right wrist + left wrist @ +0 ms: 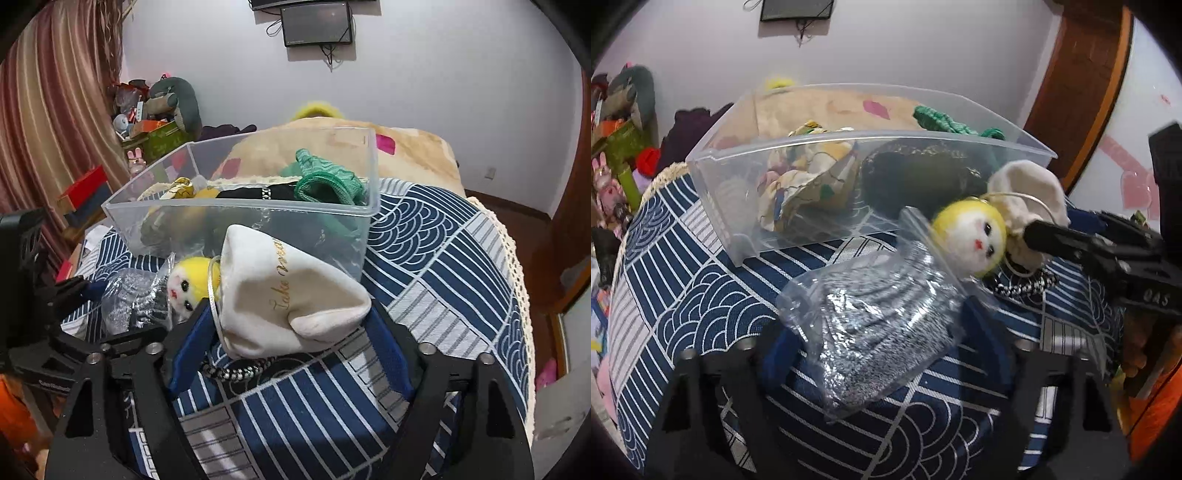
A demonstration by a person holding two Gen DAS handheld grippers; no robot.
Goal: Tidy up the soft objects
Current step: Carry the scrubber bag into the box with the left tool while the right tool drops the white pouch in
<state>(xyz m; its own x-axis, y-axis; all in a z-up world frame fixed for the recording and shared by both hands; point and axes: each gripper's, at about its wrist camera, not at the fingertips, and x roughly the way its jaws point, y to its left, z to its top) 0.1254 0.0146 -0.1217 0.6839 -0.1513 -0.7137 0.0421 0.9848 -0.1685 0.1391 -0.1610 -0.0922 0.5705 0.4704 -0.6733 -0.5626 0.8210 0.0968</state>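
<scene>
One cream drawstring pouch [291, 291] is lying on the blue patterned cloth [443, 258] just in front of the clear plastic bin [236, 206], at 12 o'clock from the right gripper [291, 332], whose blue-padded fingers [192, 339] are standing wide apart on either side of it; contact with the pads is hard to tell. One yellow-haired doll head [188, 282] is peeking out at the pouch's 9 o'clock, body hidden. One beaded dark strap [236, 369] is showing under the pouch, mostly covered. One clear bag of grey knit [879, 317] is lying between the left gripper [886, 354] fingers, jaws spread wide, grip unclear. Inside the bin: one printed fabric piece [805, 184], one dark bundle [912, 173], one green knit item [328, 181], all partly blurred by the wall. Bin's far side is backing onto a beige blanket [413, 155].
</scene>
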